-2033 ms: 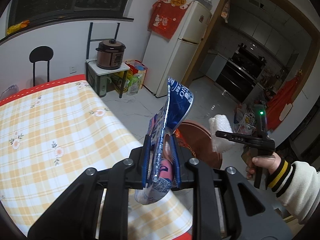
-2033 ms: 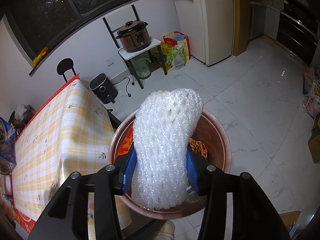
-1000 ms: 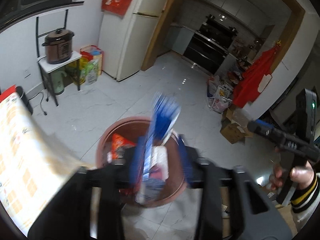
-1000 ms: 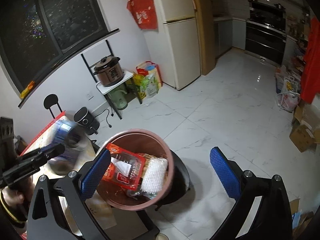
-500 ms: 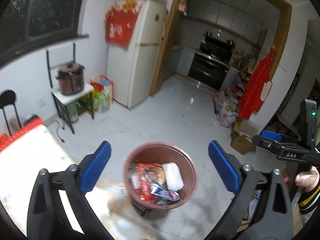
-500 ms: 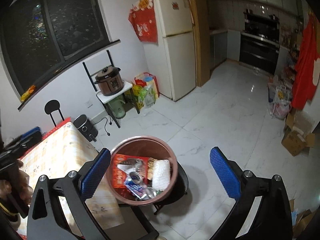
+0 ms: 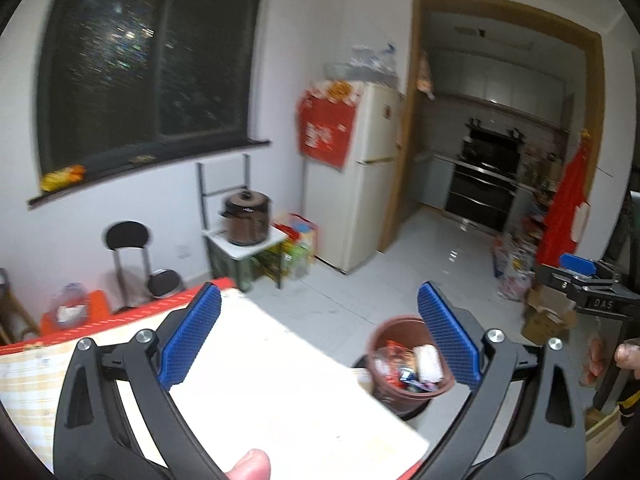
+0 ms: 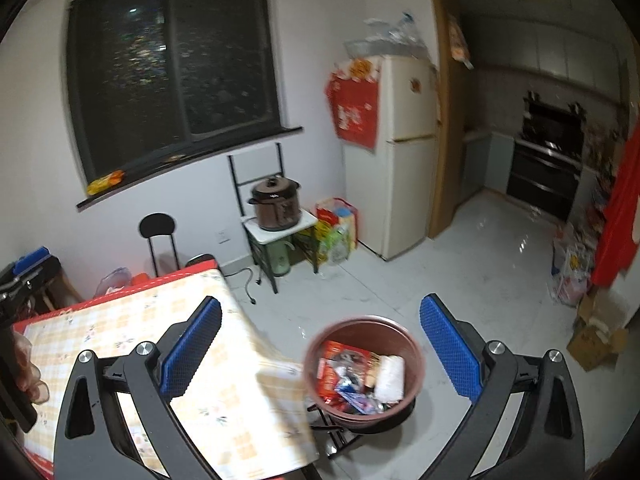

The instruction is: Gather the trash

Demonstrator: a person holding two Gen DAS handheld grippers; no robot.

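Note:
A brown round trash bin (image 8: 362,368) stands on the floor at the corner of the checked table (image 8: 132,320). It holds red and blue wrappers and a white foam net (image 8: 389,378). The bin also shows in the left wrist view (image 7: 408,364). My right gripper (image 8: 320,354) is open and empty, high above the bin. My left gripper (image 7: 318,334) is open and empty, above the table's edge (image 7: 280,384). The right gripper's blue pad shows at the right of the left wrist view (image 7: 578,264).
A white fridge (image 8: 404,152) stands against the back wall beside the kitchen doorway. A brown cooker (image 8: 276,204) sits on a small rack, with bags beside it. A black chair (image 8: 158,240) stands behind the table. Cardboard boxes (image 8: 596,336) lie at right.
Both grippers let their trash fall into the bin, the right its foam net, the left its blue wrapper. Both then opened wide and rose, so the bin looks smaller and farther.

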